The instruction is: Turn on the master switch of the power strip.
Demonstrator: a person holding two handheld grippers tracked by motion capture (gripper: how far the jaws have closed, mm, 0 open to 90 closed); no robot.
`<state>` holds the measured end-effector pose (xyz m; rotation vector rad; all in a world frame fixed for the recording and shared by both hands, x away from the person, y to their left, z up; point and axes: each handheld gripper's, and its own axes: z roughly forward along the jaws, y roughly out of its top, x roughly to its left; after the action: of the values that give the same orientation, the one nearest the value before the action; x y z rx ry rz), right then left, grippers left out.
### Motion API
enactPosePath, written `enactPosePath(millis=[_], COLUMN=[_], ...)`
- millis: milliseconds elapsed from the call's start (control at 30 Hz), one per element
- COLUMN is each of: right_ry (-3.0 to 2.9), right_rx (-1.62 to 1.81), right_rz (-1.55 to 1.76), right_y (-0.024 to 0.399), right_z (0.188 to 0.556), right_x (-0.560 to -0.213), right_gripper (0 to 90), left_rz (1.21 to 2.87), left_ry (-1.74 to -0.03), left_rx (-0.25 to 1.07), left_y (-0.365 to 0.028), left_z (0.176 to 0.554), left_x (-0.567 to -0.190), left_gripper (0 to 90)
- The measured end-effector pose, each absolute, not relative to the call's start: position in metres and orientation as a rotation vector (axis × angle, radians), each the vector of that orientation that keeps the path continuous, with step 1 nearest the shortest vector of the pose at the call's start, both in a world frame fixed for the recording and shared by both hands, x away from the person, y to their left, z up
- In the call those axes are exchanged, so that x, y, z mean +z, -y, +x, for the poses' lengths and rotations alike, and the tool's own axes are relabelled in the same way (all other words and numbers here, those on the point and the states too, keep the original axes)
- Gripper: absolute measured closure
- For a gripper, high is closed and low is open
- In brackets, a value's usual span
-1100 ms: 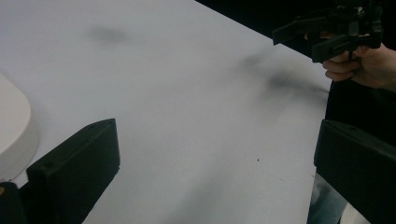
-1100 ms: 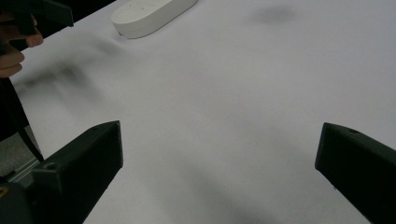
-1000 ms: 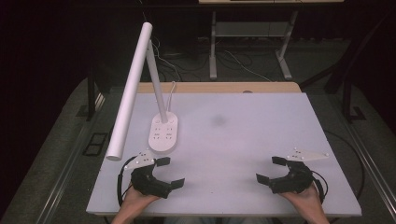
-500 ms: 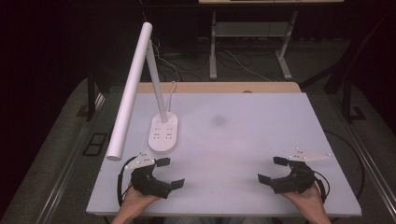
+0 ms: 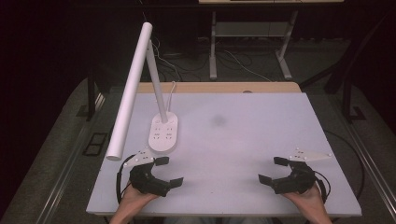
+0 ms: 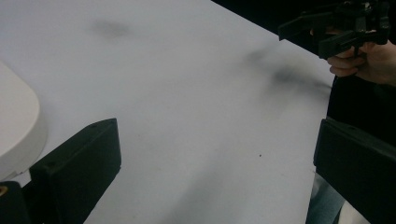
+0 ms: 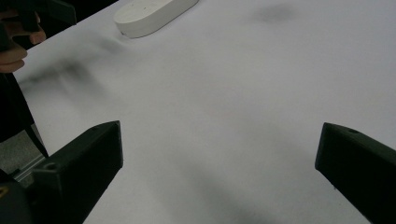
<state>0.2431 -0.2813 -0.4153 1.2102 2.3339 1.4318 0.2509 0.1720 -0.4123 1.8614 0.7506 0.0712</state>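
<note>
A white desk lamp stands on the white table [image 5: 233, 140], its oval base [image 5: 163, 132] at the left and its long tube head [image 5: 129, 88] slanting down toward the table's left edge. My left gripper [image 5: 169, 171] hovers low near the front left corner, just in front of the lamp base, jaws wide apart with nothing between them. My right gripper [image 5: 273, 170] is near the front right, also open and empty. The lamp base [image 6: 18, 126] sits at the left edge of the left gripper view and the lamp base [image 7: 154, 14] at the top of the right gripper view.
A thin white cable [image 5: 172, 88] runs from the lamp over the table's far edge. A faint grey smudge [image 5: 218, 121] marks the table's middle. Beyond the table stand a metal desk frame [image 5: 247, 42] and loose floor cables. The other hand's gripper [image 6: 341, 28] is at the top right of the left gripper view.
The right gripper has drifted slightly down toward the front edge. The left gripper and the lamp have stayed put.
</note>
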Motion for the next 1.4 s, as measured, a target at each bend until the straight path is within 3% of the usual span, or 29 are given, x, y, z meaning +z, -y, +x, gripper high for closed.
enactPosePath(millis=[1400], right_ry=[-2.319], right_rx=[1.423], right_rz=[1.223], right_y=[0.285], right_z=[0.24], right_x=[-0.415], right_gripper=[0.2], left_rz=[1.874], left_ry=[-0.816], left_rx=[0.081], left_y=[-0.2], left_z=[0.281], left_x=[-0.379], left_gripper=[0.1])
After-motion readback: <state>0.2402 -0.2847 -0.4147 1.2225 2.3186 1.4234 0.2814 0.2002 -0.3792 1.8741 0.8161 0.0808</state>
